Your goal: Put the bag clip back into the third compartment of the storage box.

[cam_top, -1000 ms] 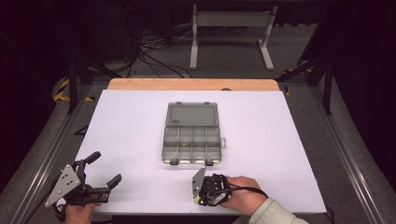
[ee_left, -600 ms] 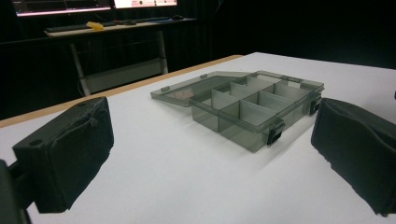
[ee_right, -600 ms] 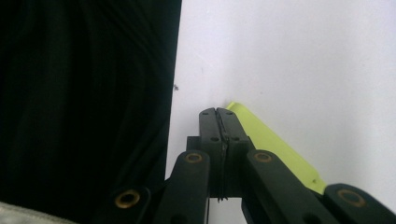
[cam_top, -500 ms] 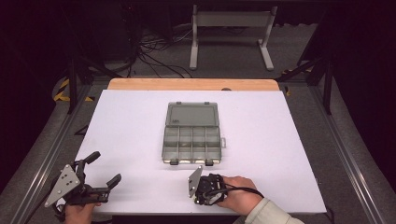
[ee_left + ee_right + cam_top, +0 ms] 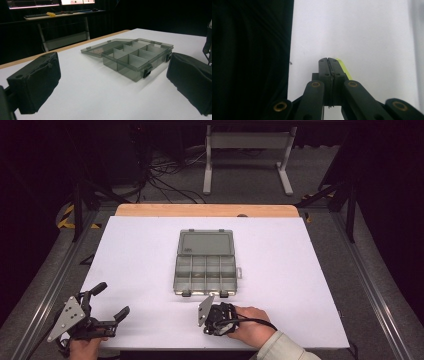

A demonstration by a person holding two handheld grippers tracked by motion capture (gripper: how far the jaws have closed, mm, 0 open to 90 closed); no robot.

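A smoky transparent organiser box (image 5: pixel 206 262) lies open in the middle of the white table (image 5: pixel 300 285), lid flat at the far side, its compartments looking empty (image 5: pixel 135 56). My left gripper (image 5: pixel 114 298) rests at the near left corner, open wide, and its padded jaws frame the box from a distance (image 5: pixel 112 82). My right gripper (image 5: pixel 216 317) sits just in front of the box's latches, pointing down at the table. Its jaws are pressed together (image 5: pixel 329 60). A yellow-green sliver (image 5: pixel 344 68) shows beside the right jaw; I cannot tell whether it is held.
A wooden strip (image 5: pixel 205 210) edges the table's far side. Beyond it stand a metal frame (image 5: pixel 245 155) and loose cables on the floor. Dark surroundings border the table in the right gripper view.
The right gripper has shifted slightly left and tilted in front of the box. The left gripper and the box have stayed put.
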